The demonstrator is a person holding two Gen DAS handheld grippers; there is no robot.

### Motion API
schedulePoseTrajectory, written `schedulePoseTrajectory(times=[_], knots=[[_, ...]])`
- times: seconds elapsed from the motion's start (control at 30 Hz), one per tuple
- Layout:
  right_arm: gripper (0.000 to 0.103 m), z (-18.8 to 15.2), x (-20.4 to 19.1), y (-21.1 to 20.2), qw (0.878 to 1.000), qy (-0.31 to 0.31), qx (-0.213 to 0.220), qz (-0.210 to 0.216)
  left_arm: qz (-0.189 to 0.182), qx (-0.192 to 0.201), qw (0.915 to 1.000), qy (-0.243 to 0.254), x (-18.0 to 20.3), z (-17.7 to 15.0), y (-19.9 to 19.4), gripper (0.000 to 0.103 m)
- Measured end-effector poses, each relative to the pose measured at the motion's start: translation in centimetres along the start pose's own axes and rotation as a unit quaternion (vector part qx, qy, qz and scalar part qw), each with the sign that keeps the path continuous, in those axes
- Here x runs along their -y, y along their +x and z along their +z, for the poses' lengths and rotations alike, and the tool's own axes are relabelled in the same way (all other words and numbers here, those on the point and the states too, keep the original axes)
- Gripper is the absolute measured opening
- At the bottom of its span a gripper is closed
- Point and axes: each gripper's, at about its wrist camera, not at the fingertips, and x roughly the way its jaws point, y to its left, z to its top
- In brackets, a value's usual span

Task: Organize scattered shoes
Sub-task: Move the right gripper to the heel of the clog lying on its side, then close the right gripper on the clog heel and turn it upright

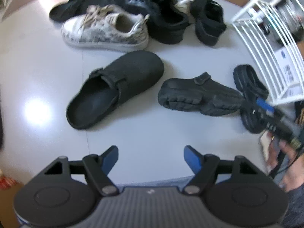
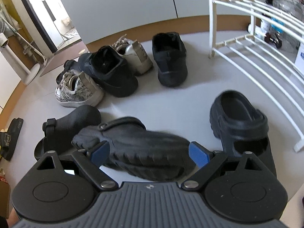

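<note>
I've got both grippers w/ fingers apart, nothing between: left gripper (image 1: 151, 158) hangs over bare floor (image 1: 38, 72) near the black clog (image 1: 114, 89), right gripper (image 2: 150, 153) just above the tipped lug-sole clog (image 2: 144, 144), beside the white shoe rack (image 2: 256, 43).

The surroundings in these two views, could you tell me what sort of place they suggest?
Probably a home entryway: scattered shoes such as a patterned sneaker lie on a pale floor beside a white wire shoe rack, with an open doorway behind.
</note>
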Motion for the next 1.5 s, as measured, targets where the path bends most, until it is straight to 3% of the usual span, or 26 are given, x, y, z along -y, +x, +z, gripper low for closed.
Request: schedulePoseTrajectory(times=[0.27,0.7,0.93,1.1,1.27,1.33,1.5], knots=[[0.093,1.7,-0.9,0.4,1.0,-0.021,0.004,0.0,0.03,0.014,0.9994,0.015,0.2,-0.1,0.3,0.078],[0.089,2.8,-1.3,2.5,1.0,-0.016,-0.001,0.004,0.01,0.037,0.9992,-0.012,-0.1,0.6,-1.0,0.078],[0.089,0.8,-1.0,5.7,0.998,-0.035,-0.053,-0.027,-0.002,0.048,0.9986,-0.023,0.1,1.0,-1.6,0.078],[0.087,1.4,-0.7,4.7,0.999,-0.023,-0.026,-0.013,-0.005,0.051,0.9984,-0.023,0.3,1.0,-1.8,0.078],[0.087,1.6,-0.6,6.2,0.998,-0.034,-0.048,-0.022,-0.013,0.049,0.9983,-0.027,0.4,1.0,-1.9,0.078],[0.094,1.1,-0.4,6.4,0.997,-0.036,-0.059,-0.018,-0.019,0.045,0.9983,-0.033,0.4,1.0,-1.8,0.078],[0.1,0.2,-0.4,6.3,0.996,-0.047,-0.073,-0.013,-0.027,0.044,0.9981,-0.032,0.7,1.2,-1.9,0.078]])
